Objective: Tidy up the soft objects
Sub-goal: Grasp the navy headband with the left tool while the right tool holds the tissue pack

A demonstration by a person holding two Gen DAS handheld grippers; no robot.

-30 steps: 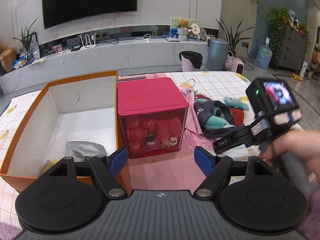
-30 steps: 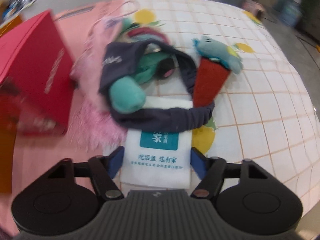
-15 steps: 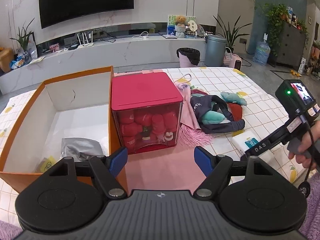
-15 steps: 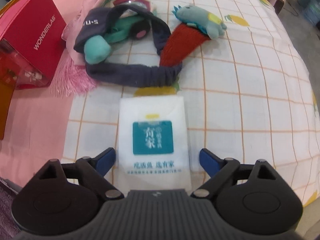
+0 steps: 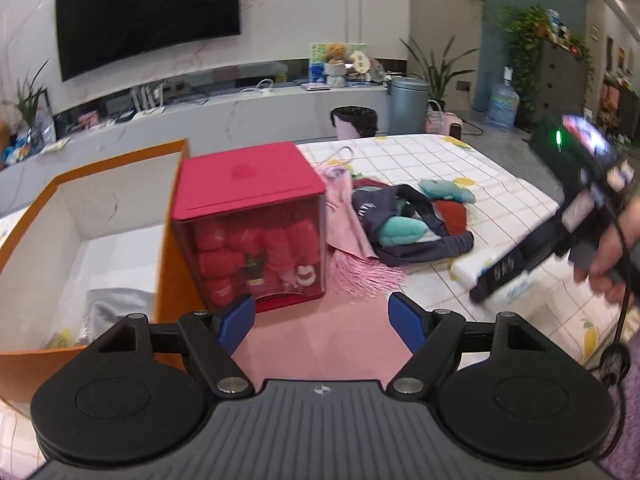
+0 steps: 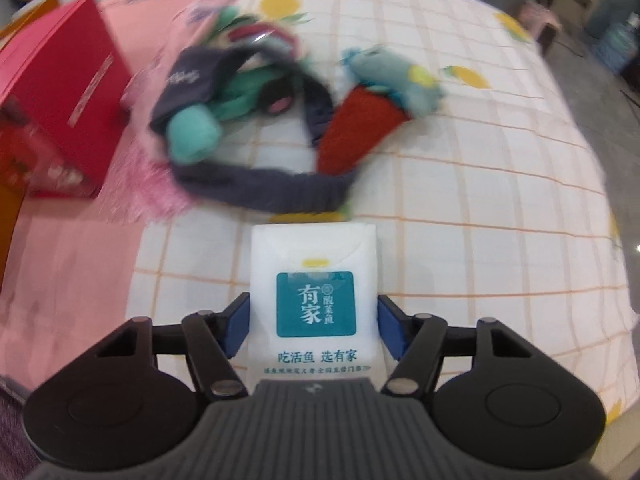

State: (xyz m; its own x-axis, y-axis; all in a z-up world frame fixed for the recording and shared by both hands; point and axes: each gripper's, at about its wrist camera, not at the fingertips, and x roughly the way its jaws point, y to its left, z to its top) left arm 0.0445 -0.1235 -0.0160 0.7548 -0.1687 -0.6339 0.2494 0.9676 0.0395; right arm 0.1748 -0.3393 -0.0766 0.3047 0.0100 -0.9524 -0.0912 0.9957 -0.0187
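A white tissue pack (image 6: 314, 256) with a teal label lies on the checked cloth between my right gripper's (image 6: 312, 324) blue pads. The jaws are closing and both pads touch the pack's sides. Beyond it lies a pile of soft things: a navy band (image 6: 264, 192), a teal plush (image 6: 192, 136), a red cone plush (image 6: 360, 132) and a pink tasselled cloth (image 6: 160, 196). My left gripper (image 5: 322, 320) hangs open and holds nothing, above pink cloth in front of the red box (image 5: 248, 184). In the left wrist view a hand holds the right gripper (image 5: 492, 280) down on the pack (image 5: 468, 266).
An open orange box (image 5: 100, 216) stands left of the red box, with a grey soft item (image 5: 116, 304) inside. The red box has a clear front that shows red plush things. The table's right edge (image 5: 560, 204) drops to the floor.
The right jaws stood wide of the tissue pack half a second ago and have since come in onto its sides. My left gripper has sunk a little.
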